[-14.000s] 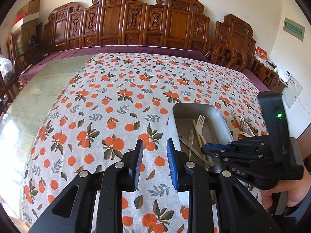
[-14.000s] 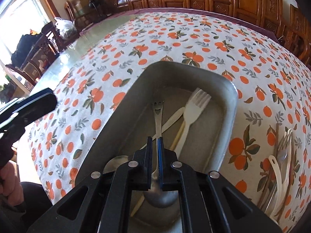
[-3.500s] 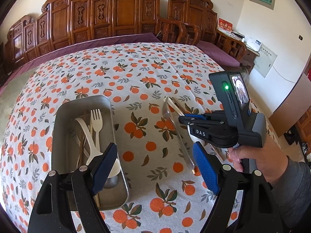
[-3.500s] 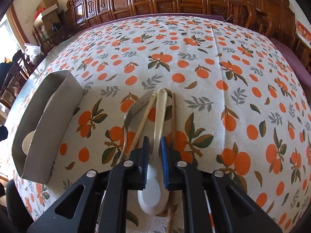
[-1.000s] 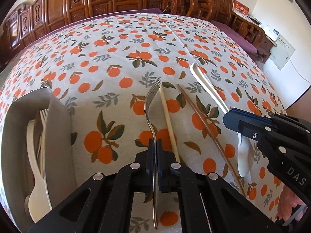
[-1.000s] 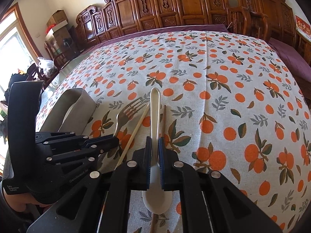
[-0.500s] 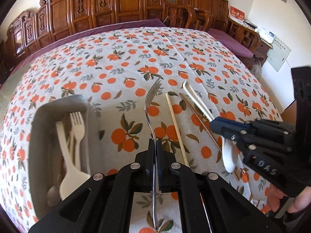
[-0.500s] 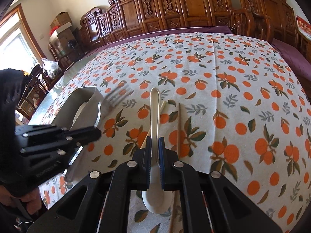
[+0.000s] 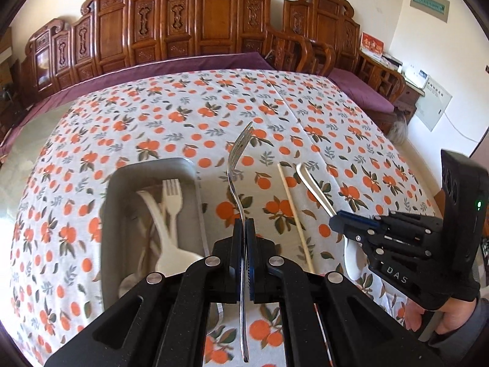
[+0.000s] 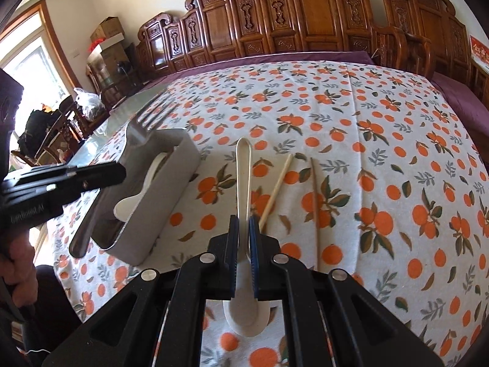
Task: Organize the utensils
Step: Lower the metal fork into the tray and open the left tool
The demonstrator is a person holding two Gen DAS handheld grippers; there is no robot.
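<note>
A metal fork [image 9: 237,180] is clamped in the left gripper [image 9: 244,238], held just right of the tray [image 9: 105,214]. A white spoon [image 10: 244,189] is pinched in the right gripper [image 10: 243,241], above the tablecloth [image 10: 382,153], w/ two chopsticks [image 10: 276,188] beside it.
</note>
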